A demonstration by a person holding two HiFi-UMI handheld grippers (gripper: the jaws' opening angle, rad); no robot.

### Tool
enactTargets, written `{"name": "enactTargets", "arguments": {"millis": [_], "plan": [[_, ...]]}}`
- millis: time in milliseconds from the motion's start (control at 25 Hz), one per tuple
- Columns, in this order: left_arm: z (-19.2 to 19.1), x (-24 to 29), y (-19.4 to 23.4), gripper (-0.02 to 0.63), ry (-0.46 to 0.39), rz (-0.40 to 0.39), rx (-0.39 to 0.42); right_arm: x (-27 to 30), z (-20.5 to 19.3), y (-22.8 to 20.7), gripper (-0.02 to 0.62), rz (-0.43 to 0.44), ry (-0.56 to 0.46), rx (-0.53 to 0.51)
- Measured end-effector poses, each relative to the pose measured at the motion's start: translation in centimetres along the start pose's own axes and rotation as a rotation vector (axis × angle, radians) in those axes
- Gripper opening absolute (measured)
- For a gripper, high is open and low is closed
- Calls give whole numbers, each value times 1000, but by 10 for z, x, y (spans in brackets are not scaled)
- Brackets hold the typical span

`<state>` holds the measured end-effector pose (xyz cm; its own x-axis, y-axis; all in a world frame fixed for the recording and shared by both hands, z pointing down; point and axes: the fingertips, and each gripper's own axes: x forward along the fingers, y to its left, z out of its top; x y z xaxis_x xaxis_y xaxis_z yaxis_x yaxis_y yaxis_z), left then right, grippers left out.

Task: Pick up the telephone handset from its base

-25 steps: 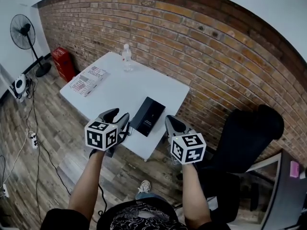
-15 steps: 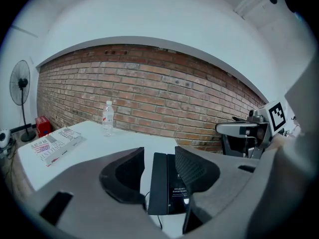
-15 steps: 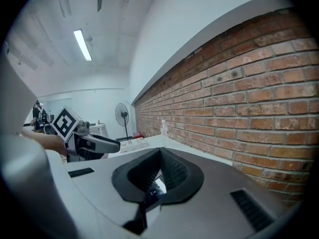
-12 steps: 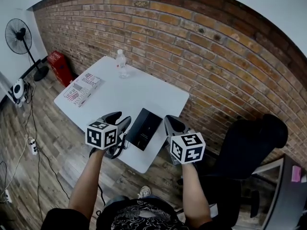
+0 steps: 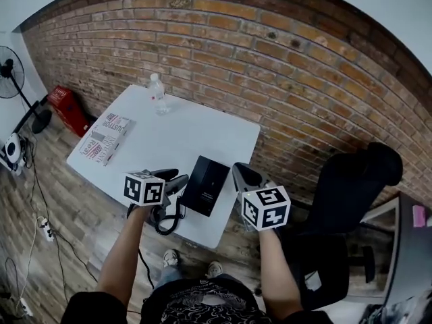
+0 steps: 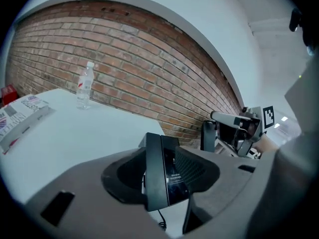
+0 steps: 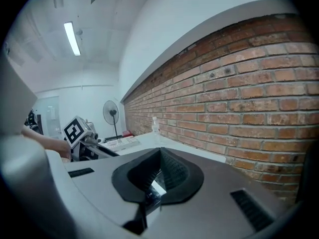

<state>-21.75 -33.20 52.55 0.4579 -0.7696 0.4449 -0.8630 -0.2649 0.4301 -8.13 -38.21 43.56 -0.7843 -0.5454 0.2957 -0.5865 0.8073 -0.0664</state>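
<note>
Since 1 s ago the head view has swung, so the table (image 5: pixel 169 130) sits further left, and a loop of cord (image 5: pixel 164 220) now hangs below the left gripper (image 5: pixel 173 181), past the table's near edge.

Handset (image 6: pixel 162 172): a black slab clamped edge-on between the left jaws, off the base and just left of it. Prob. light, stiff plastic; the face looks glossy, so slippery. A mid-body hold across the narrow sides suits it, and the cord will likely tug back as it lifts.

Base (image 5: pixel 206 184): a flat black block near the table's front edge.

Right gripper (image 7: pixel 159 156): jaws together, nothing held, just right of the base.

Hard to tell:
- Both handset ends are behind the pads.
- Cord's joint to the base isn't visible.
- Print on the handset is too small.
</note>
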Motion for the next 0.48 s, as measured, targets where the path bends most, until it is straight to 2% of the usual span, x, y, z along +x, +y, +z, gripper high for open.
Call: {"name": "enactTargets", "arguments": {"millis": [320,480], "plan": [[-19,22,19,175,106,-242,-83,5,-7,9,-1,-134,29,27],[-27,32,30,175,146,-322,-138,7,-12,13,0,-185,49,31]]}}
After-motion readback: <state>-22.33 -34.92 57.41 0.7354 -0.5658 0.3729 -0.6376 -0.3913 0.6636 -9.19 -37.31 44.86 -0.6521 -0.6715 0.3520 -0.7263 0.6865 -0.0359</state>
